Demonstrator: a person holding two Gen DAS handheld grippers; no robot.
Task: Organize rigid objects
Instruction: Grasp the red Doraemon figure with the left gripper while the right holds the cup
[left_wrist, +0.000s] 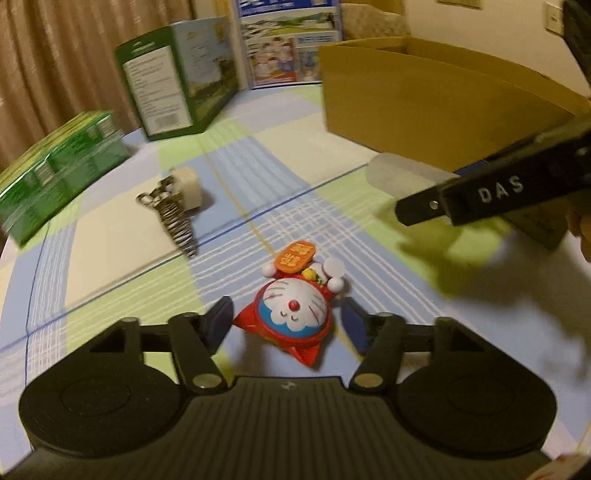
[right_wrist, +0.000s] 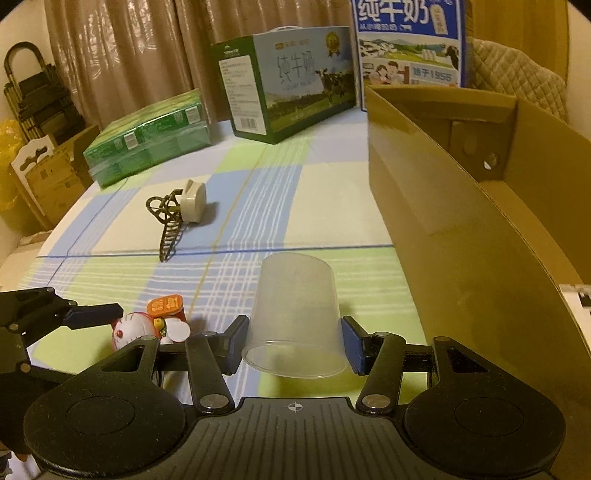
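Cardboard box (right_wrist: 461, 206) looks empty so far, nothing sorted yet. Right gripper (right_wrist: 293, 343) clamps the plastic cup (right_wrist: 295, 314) beside the box; left gripper (left_wrist: 288, 325) straddles the cat toy (left_wrist: 293, 306) unclenched, while hair clip (right_wrist: 168, 229) and plug (right_wrist: 192, 201) wait on the table

Checked tablecloth (right_wrist: 280, 192), milk cartons (right_wrist: 295, 92), green pack (right_wrist: 147, 140), curtains (right_wrist: 129, 55) behind

Checked tablecloth (right_wrist: 295, 206) in pale blue, lime and cream; red-and-blue cat toy (left_wrist: 293, 310) (orange tag); translucent grey cup (right_wrist: 295, 314); brown cardboard box (right_wrist: 461, 221); green cartons (right_wrist: 147, 136).
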